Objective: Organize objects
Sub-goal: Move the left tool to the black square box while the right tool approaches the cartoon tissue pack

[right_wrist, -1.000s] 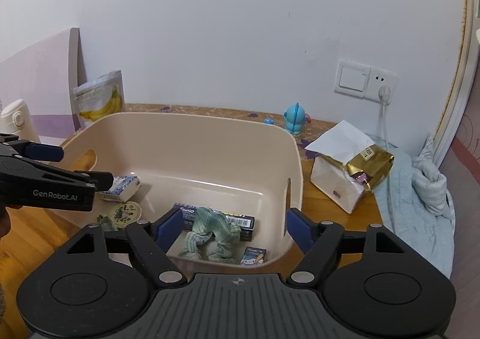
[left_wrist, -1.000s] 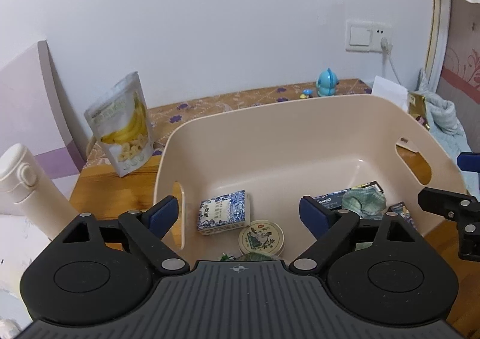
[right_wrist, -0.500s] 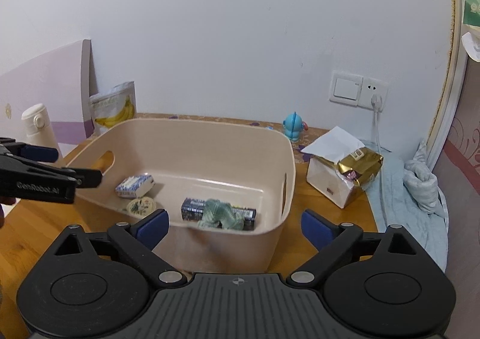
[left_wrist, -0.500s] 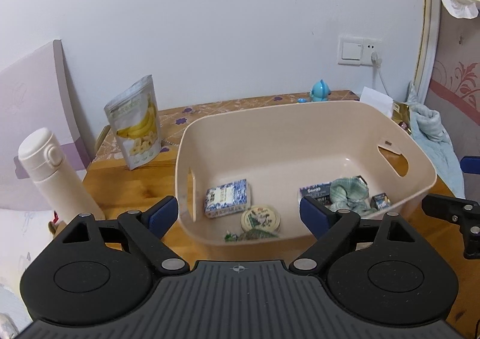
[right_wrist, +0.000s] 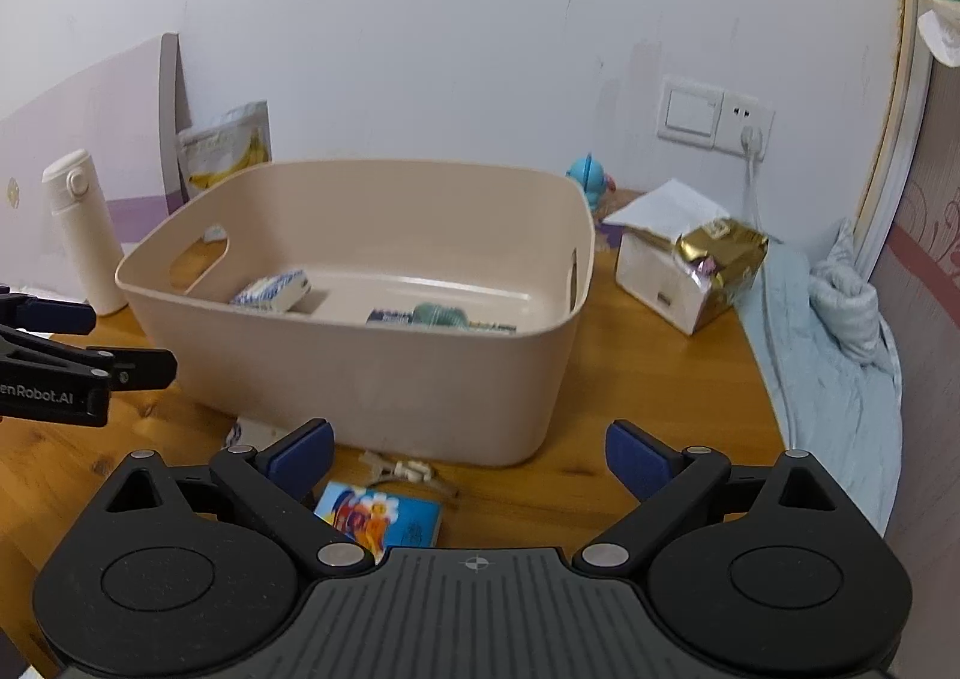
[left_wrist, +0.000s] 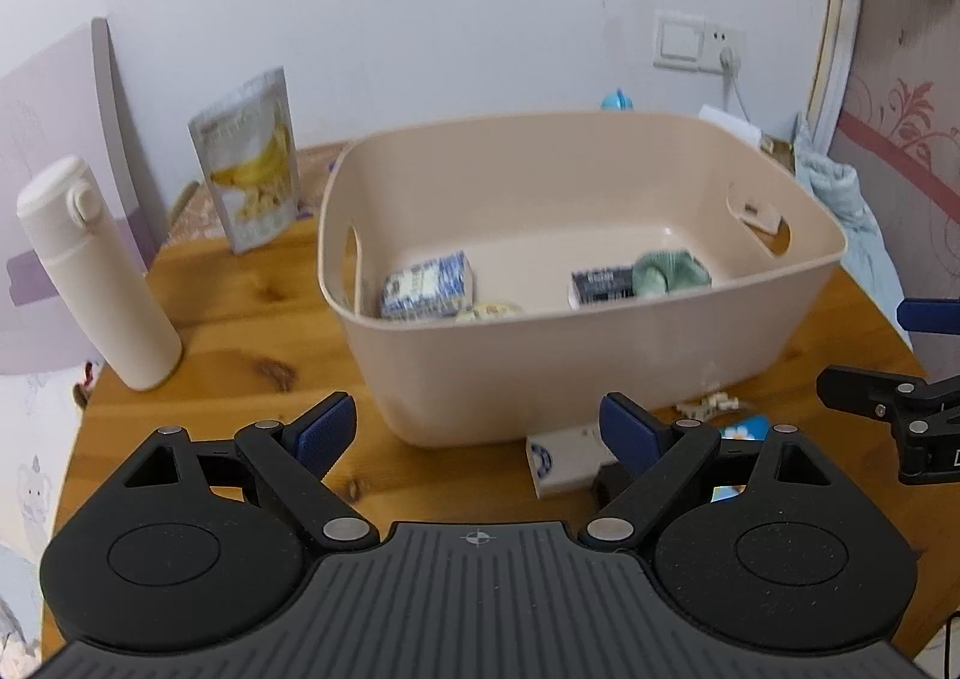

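A beige plastic bin (left_wrist: pixel 600 361) (right_wrist: pixel 372 379) stands on the round wooden table. Inside lie a blue-and-white box (left_wrist: pixel 429 286) (right_wrist: pixel 273 289), a dark box (left_wrist: pixel 600 287), a green cloth (left_wrist: pixel 669 271) (right_wrist: pixel 441 314) and a round tin (left_wrist: pixel 489 311). In front of the bin on the table lie a white box (left_wrist: pixel 564 457), a colourful blue card pack (right_wrist: pixel 378 520) and a small white clip-like piece (right_wrist: pixel 399 469). My left gripper (left_wrist: pixel 477 430) is open and empty, in front of the bin. My right gripper (right_wrist: pixel 468 454) is open and empty, above the card pack.
A white bottle (left_wrist: pixel 96 283) (right_wrist: pixel 84 241) and a banana chip pouch (left_wrist: pixel 249 156) stand left of the bin. A white box with a gold bag (right_wrist: pixel 690 265), a blue toy (right_wrist: pixel 591 187) and a blue cloth (right_wrist: pixel 834 355) lie to the right. A purple board leans at the left wall.
Both grippers have pulled back and away from over the bin. Loose items in front of the bin have come into view. Both stay open.
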`<act>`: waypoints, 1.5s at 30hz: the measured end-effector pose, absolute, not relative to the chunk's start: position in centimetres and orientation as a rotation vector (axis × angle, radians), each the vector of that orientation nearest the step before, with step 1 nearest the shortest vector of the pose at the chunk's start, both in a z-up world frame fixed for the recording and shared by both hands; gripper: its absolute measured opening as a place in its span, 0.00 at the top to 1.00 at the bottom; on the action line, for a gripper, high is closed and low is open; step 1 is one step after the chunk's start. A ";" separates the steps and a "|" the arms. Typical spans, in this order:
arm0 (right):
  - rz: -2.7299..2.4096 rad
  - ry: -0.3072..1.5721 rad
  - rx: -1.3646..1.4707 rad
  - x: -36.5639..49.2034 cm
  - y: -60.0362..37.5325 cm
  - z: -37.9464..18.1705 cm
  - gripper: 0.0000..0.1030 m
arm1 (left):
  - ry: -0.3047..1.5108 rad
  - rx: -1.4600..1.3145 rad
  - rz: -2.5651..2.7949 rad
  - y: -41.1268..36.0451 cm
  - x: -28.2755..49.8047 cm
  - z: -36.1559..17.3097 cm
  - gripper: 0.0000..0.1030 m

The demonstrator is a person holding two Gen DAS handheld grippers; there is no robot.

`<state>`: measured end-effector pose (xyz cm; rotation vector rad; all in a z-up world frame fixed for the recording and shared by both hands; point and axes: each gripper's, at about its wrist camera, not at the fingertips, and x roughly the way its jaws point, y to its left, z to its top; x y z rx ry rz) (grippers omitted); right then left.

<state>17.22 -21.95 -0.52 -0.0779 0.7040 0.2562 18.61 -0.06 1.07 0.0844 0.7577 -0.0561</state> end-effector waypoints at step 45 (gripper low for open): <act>0.246 0.861 -0.004 18.3 -20.8 -8.7 0.00 | 0.900 0.016 -0.135 -3.4 19.9 -4.0 0.13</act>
